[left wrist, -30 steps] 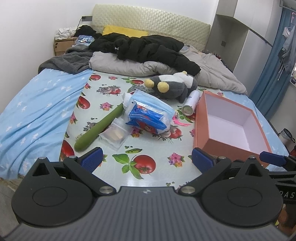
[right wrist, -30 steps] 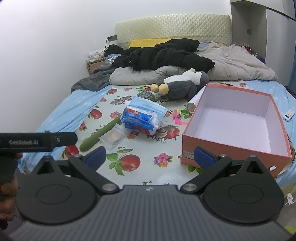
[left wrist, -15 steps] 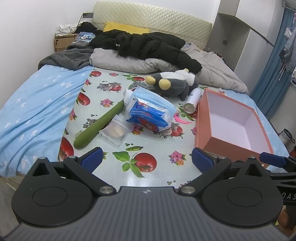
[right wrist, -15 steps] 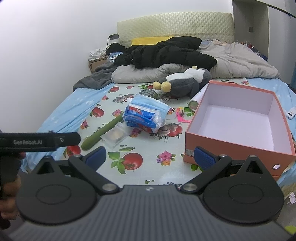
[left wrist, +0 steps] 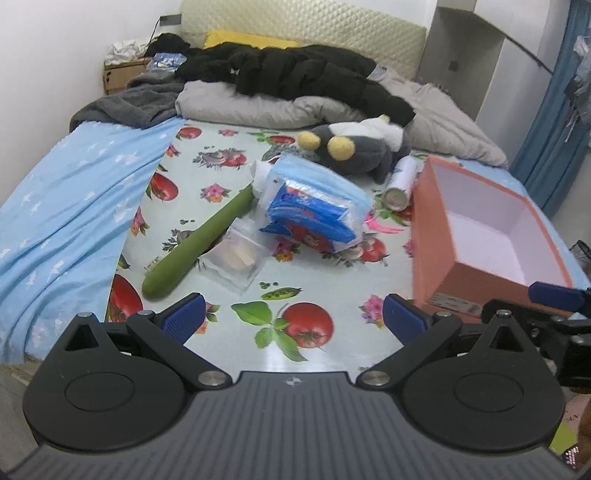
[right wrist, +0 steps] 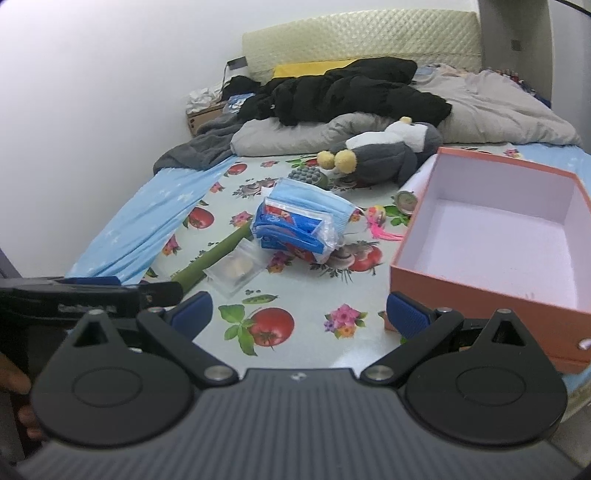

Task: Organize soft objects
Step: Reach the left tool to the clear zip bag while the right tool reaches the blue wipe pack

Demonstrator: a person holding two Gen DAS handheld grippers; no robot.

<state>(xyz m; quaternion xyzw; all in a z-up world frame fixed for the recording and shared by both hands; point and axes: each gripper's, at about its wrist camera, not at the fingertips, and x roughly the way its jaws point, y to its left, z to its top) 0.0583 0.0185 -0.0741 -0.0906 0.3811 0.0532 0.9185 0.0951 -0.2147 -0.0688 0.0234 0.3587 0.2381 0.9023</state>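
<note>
A: We're looking along the left gripper (left wrist: 291,317) — its blue-padded fingers (left wrist: 183,314) are spread wide with nothing between them, hovering over the near edge of the fruit-print cloth (left wrist: 295,280).

B: Same on our side. The right gripper (right wrist: 301,314) is spread apart too, empty, just short of the orange box (right wrist: 476,288). We can see the box is open, pale inside, nothing in it.

A: And the soft things? We have the grey plush toy (left wrist: 365,151) lying on its side at the far end of the cloth, yellow pom-poms facing us, just in front of the grey duvet (left wrist: 258,107).

B: Yes — the plush sits beyond the box's far left corner. In front of it we see a pack of blue face masks (right wrist: 299,221) in clear wrap, roughly mid-cloth.

A: Touching that pack on its left we have a long green cucumber-shaped object (left wrist: 199,243), lying diagonally, and a small clear bag (left wrist: 236,258) tucked against it.

B: Between the masks and the box there's a white cylindrical can (left wrist: 399,182) on its side, plus a small pink tasselled item (right wrist: 382,223). We can't tell what that one is.

A: Black clothing (left wrist: 295,74) is heaped on the duvet near the headboard (left wrist: 303,26).

B: And the left gripper's body shows at our left edge, a hand (right wrist: 14,380) partly visible below it.
</note>
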